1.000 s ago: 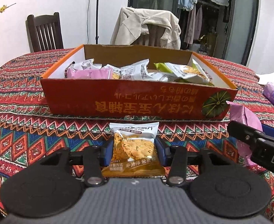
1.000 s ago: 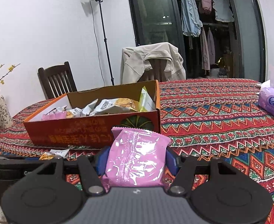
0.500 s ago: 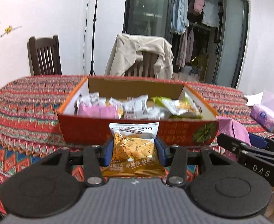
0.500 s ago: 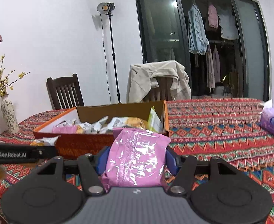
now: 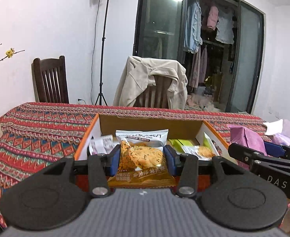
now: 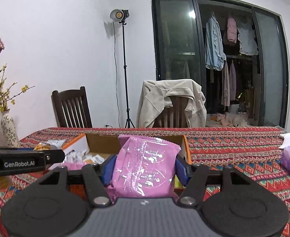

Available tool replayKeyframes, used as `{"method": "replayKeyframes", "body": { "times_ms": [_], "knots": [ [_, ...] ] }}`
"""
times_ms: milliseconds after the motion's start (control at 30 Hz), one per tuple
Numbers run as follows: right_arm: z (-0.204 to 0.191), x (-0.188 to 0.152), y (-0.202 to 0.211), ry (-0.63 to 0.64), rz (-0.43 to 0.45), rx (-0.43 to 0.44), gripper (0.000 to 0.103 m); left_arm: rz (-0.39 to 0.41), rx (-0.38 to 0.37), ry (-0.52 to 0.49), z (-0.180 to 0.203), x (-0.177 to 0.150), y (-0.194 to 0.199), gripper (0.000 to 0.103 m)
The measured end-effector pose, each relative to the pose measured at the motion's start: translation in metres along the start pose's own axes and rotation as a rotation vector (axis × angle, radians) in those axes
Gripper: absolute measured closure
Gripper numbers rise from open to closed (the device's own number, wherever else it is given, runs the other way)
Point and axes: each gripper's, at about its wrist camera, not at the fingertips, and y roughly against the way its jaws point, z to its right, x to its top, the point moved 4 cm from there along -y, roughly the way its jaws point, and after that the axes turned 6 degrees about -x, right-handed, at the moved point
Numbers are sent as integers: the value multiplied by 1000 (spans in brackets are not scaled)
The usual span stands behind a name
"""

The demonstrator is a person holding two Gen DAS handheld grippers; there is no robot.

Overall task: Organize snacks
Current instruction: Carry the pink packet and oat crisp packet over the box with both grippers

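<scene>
Left gripper point(image 5: 141, 159) clamped on crisps point(image 5: 141, 154), right gripper point(image 6: 143, 167) on pink pack point(image 6: 145, 169), both above box point(image 5: 86, 138). Risks: grippers colliding, pack catching rim.

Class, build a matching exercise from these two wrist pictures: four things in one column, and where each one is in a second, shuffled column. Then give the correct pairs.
Things:
1. oat crisp packet
2. pink packet
3. beige jacket
4. floral vase

Places:
A. draped over a chair back behind the table
B. clamped in the right tool
C. standing on the table's left side, holding yellow-flowered twigs
D. clamped in the left tool, in front of the open snack box

Pairs: 1-D, 2-B, 3-A, 4-C
</scene>
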Motion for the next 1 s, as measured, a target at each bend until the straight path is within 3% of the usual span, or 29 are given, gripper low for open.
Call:
{"method": "replayKeyframes", "body": {
  "times_ms": [500, 1000],
  "knots": [
    [-23, 34, -72, -12, -20, -47, 42, 37, 62, 45, -27, 42, -57, 56],
    [-18, 9, -113, -35, -21, -47, 42, 52, 87, 52, -49, 22, -93, 56]
  ]
}}
